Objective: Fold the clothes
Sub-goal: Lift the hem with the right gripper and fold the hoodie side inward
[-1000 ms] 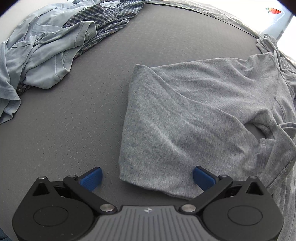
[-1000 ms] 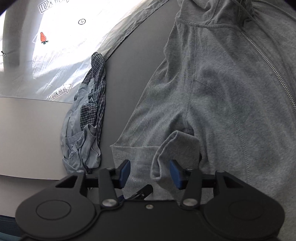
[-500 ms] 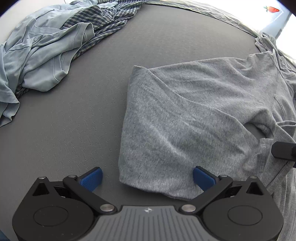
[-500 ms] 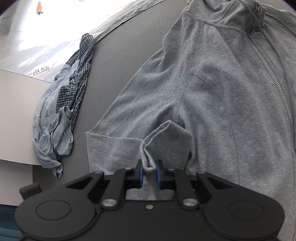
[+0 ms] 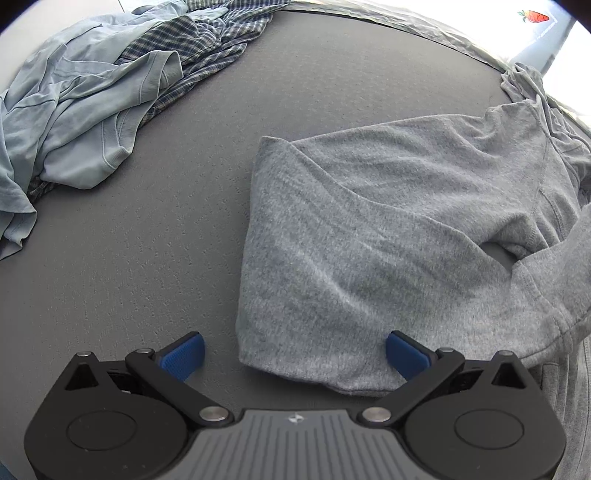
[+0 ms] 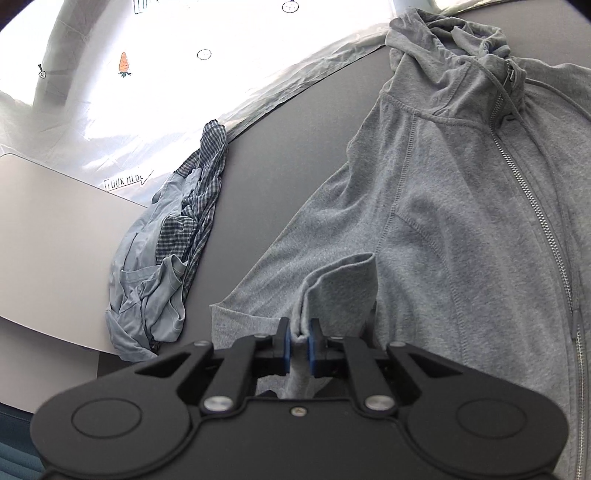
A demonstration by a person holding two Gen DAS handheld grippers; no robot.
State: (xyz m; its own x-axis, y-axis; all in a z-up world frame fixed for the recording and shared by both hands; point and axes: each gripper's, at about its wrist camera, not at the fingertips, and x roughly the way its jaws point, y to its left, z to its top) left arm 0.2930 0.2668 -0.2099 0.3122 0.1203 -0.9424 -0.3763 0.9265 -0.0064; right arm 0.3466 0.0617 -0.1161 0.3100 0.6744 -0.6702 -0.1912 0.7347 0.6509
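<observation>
Right hand-held gripper (image 6: 298, 341) is clamped on a pinch of the grey zip hoodie (image 6: 454, 229), apparently the sleeve cuff (image 6: 340, 284), which stands up in a peak just ahead of the blue pads. Hoodie body lies flat on the dark grey table (image 5: 155, 240), ahead and to the right of that gripper, zipper (image 6: 532, 199) up, hood (image 6: 450, 33) at the far end. Left hand-held gripper (image 5: 293, 356) is wide open and holds nothing; one pad sits over bare table, the other over fabric, so the near corner of the folded sleeve (image 5: 369, 240) lies between the jaws. Whether the pads touch the cloth cannot be told. Pile of other clothes, a light blue tee (image 5: 85, 122) and a plaid shirt (image 5: 207, 40), sits far ahead-left of the left gripper, well apart from the hoodie. Handling judgement: soft fleece knit, light-to-medium, zero stiffness, so it drapes and sags from any single grip point and drags the rest along. Not slippery, not fragile. Best holds are the thicker edges: cuff, hem, shoulder seam. Zipper is the only hard part; avoid pinching it. Left gripper should likely bite that sleeve corner through both layers so the fold does not open when lifted.
</observation>
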